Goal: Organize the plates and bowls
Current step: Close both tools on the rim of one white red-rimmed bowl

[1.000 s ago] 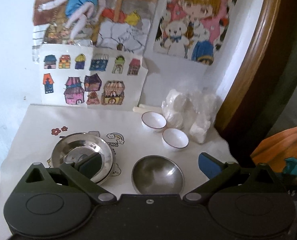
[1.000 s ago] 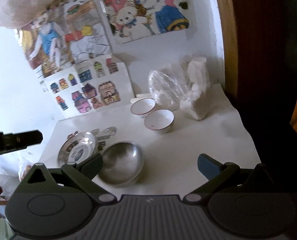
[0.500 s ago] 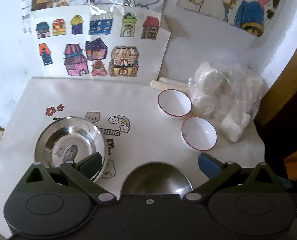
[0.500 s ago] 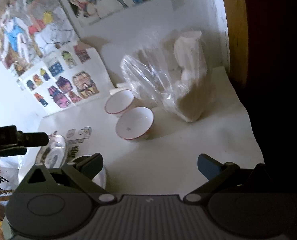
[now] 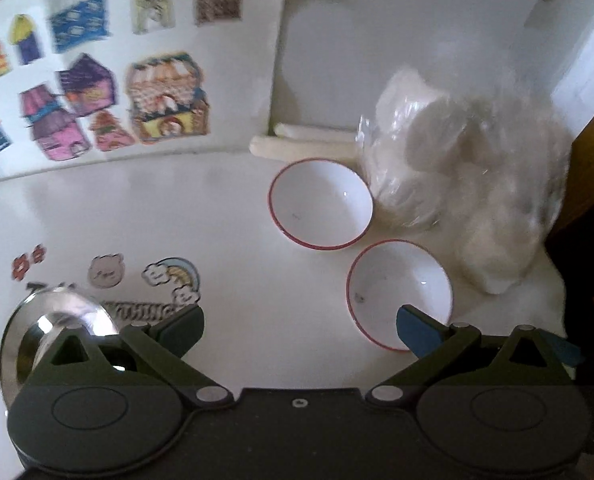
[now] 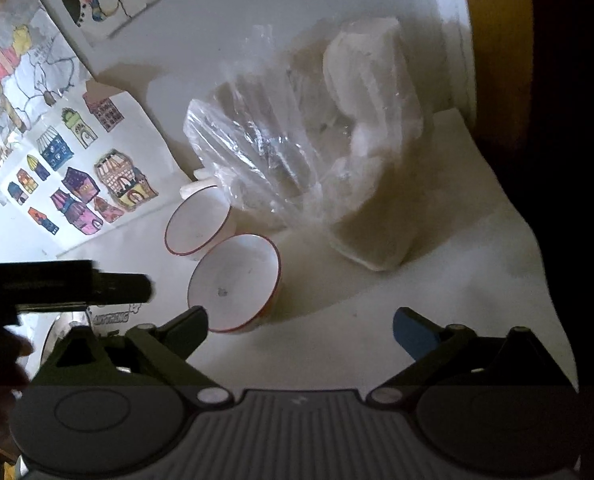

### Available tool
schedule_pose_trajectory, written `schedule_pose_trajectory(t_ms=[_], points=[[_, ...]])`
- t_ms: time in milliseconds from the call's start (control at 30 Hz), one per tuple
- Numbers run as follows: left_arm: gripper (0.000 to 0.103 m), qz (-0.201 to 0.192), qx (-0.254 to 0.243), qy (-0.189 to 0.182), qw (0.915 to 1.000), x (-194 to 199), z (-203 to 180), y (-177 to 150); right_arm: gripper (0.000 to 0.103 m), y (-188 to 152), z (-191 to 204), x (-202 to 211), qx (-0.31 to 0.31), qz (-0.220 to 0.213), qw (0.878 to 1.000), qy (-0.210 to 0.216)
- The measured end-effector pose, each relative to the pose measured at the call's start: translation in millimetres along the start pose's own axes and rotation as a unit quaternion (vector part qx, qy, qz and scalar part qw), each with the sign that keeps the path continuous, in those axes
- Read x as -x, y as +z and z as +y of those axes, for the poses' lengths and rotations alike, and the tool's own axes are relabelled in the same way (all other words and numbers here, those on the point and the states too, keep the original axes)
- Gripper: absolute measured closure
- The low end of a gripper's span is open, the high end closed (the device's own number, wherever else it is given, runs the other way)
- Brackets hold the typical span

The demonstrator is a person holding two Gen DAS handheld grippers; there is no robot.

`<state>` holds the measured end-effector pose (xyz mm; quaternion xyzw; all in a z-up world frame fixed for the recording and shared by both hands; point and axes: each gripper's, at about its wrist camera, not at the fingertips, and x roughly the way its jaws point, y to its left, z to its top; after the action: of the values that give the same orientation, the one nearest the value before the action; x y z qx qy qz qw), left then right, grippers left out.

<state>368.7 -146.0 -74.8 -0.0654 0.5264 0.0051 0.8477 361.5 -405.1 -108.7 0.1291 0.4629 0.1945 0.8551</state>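
Left gripper (image 5: 299, 320): jaws spread, nothing between them. Right gripper (image 6: 300, 322): jaws spread but just now closing slightly, empty. Two red-rimmed white bowls (image 5: 321, 204) (image 5: 399, 292) sit centre-right, almost touching. A clear plastic bag (image 5: 465, 184) crowds them at right. A steel plate (image 5: 57, 320) lies lower left, partly behind the left finger.

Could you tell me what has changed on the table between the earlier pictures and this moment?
Both claws have come down and forward towards the two red-rimmed bowls: the left claw now has the nearer bowl by its right finger, and the right claw, whose jaws have just been closing slightly with nothing between them, has it by its left finger. Nothing was taken or released. The farther bowl, steel plate and plastic bag stayed put.
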Motion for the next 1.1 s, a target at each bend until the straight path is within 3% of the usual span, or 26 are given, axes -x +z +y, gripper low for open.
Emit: schedule_pose_trajectory(t_ms=[400, 633, 767, 1033, 1100], points=[[0.007, 0.039, -0.014, -0.006, 0.9991, -47, -8, 14, 0.024, 6, 0, -28, -0.012, 0.016, 1.0, 0.015], [0.042, 0.056, -0.002, -0.028, 0.9981, -56, -10, 16, 0.048, 8, 1, -39, -0.009, 0.028, 0.999, 0.023], [0.055, 0.063, -0.001, -0.041, 0.9972, -59, -13, 16, 0.064, 10, 3, -42, -0.011, 0.03, 0.999, 0.029], [0.089, 0.073, -0.001, -0.061, 0.9955, -65, -20, 17, 0.078, 12, 5, -48, -0.014, 0.039, 0.998, 0.041], [0.092, 0.077, -0.001, -0.064, 0.995, -66, -23, 15, 0.08, 12, 5, -50, -0.017, 0.044, 0.998, 0.044]])
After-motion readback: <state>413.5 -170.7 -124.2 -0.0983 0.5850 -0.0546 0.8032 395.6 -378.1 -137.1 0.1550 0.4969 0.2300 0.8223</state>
